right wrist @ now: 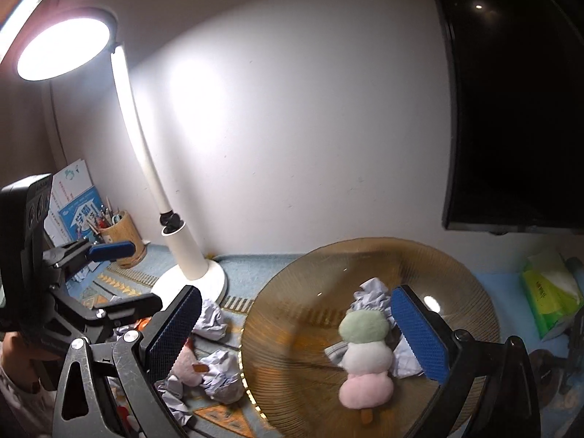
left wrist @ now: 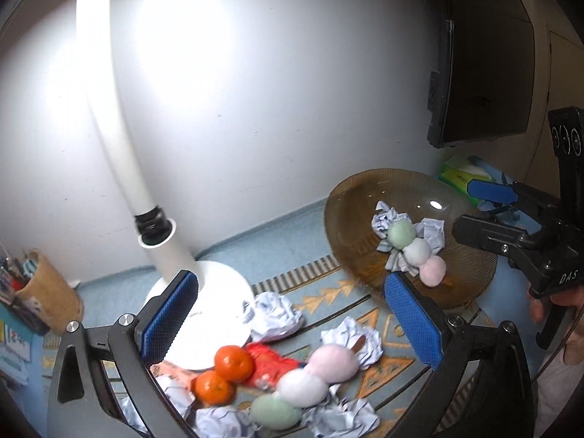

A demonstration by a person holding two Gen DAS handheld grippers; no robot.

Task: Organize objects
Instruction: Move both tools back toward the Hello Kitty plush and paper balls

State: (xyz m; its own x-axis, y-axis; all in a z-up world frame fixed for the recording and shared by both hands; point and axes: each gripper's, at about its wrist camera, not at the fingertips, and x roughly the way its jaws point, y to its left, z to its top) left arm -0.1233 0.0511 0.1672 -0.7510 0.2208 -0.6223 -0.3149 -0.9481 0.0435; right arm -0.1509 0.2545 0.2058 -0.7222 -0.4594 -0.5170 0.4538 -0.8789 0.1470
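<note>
The left hand-held gripper (left wrist: 292, 314) has its jaws wide apart, holding nothing, and so does the right hand-held gripper (right wrist: 295, 332). A soft pink, white and green dumpling skewer toy (left wrist: 310, 383) lies at the left one's 6 o'clock. It should close gently around the middle white ball, then carry it to the brown ribbed glass plate (left wrist: 350, 219) at 2 o'clock.

You are seeing the dark screen (right wrist: 518, 91) running off the right edge, the lamp head (right wrist: 64, 49) glaring white, and the plush skewer (left wrist: 306, 387) blurring beside crumpled paper (left wrist: 215, 423) cut off below.

One dango plush (right wrist: 365, 357) lies in the amber plate (right wrist: 292, 383), another (left wrist: 306, 383) beside two tangerines (left wrist: 222, 374)
</note>
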